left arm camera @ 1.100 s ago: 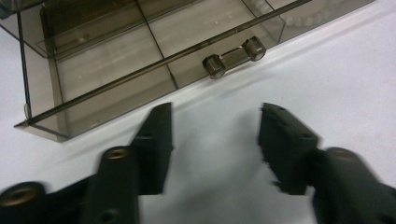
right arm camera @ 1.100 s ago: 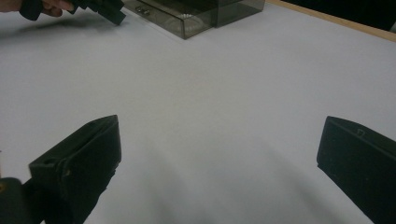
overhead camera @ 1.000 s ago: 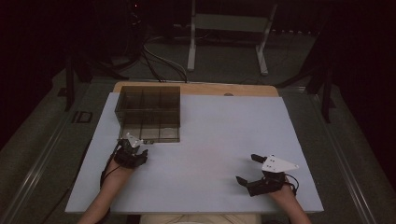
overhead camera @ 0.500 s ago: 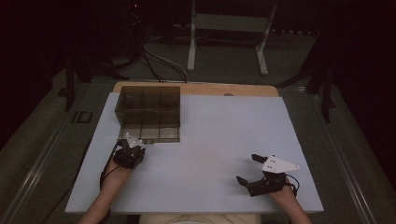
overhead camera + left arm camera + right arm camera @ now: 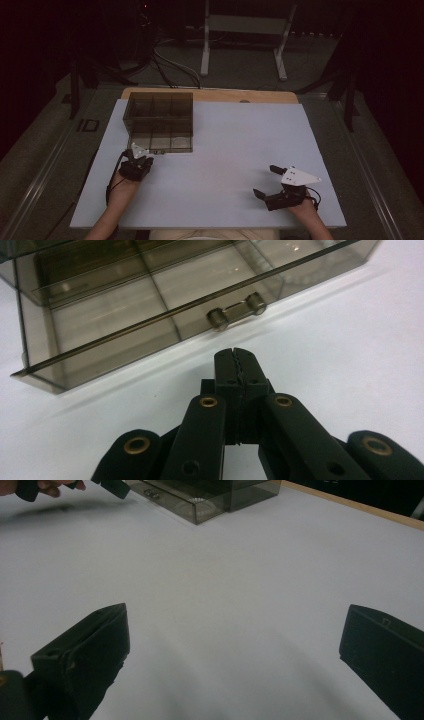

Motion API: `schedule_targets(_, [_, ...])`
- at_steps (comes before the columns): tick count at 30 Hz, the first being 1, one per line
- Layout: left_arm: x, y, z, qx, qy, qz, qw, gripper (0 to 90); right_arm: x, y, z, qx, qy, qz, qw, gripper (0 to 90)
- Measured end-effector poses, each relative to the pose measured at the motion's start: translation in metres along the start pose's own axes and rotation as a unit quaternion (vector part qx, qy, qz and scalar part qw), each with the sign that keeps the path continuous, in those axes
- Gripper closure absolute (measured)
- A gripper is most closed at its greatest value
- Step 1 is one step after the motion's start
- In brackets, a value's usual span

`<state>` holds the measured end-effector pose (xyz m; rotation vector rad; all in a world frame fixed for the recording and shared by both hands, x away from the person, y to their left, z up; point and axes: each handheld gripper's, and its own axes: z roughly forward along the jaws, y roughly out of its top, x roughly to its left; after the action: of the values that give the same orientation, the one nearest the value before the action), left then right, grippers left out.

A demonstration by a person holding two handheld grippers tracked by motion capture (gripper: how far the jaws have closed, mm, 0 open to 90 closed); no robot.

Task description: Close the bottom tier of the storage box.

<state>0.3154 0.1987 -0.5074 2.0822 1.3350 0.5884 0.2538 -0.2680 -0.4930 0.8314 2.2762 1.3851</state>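
Right now my left gripper has its jaws pressed flat together with nothing between them; they have just been closing. Its tip sits just short of the small handle on the front of the smoky clear box, apart from it, not touching. I judge the jaws are shut so the narrow tip can hook or nudge that handle and work the drawer, which looks slightly drawn out of the box. The left hand lies low over the worktop, forearm coming in from the near edge, gripper pointing away from me toward the box.

The box stands near the far left corner of the worktop, its front facing the near edge.

My right gripper rests well apart near the near right corner, jaws spread wide and empty, angled left across the bare worktop. I take it to be parked out of the way.
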Motion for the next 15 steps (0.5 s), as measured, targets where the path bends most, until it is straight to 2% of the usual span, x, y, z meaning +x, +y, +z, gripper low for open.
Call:
schedule_targets(6, [-0.002, 0.002, 0.001, 0.008, 0.006, 0.003, 0.9999, 90.0, 0.000, 0.000, 0.001, 0.002, 0.000, -0.001, 1.0000, 0.0])
schedule_targets(11, [-0.002, 0.007, 0.003, 0.002, 0.017, 0.010, 0.9998, 90.0, 0.000, 0.000, 0.001, 0.003, 0.000, -0.001, 1.0000, 0.0])
schedule_targets(13, [0.001, 0.009, 0.004, -0.001, 0.010, 0.009, 0.9999, 90.0, 0.000, 0.000, 0.001, 0.003, 0.000, -0.001, 1.0000, 0.0])
schedule_targets(15, [0.002, 0.011, 0.005, -0.002, 0.012, 0.012, 0.9998, 90.0, 0.000, 0.000, 0.001, 0.004, -0.001, 0.001, 1.0000, 0.0])
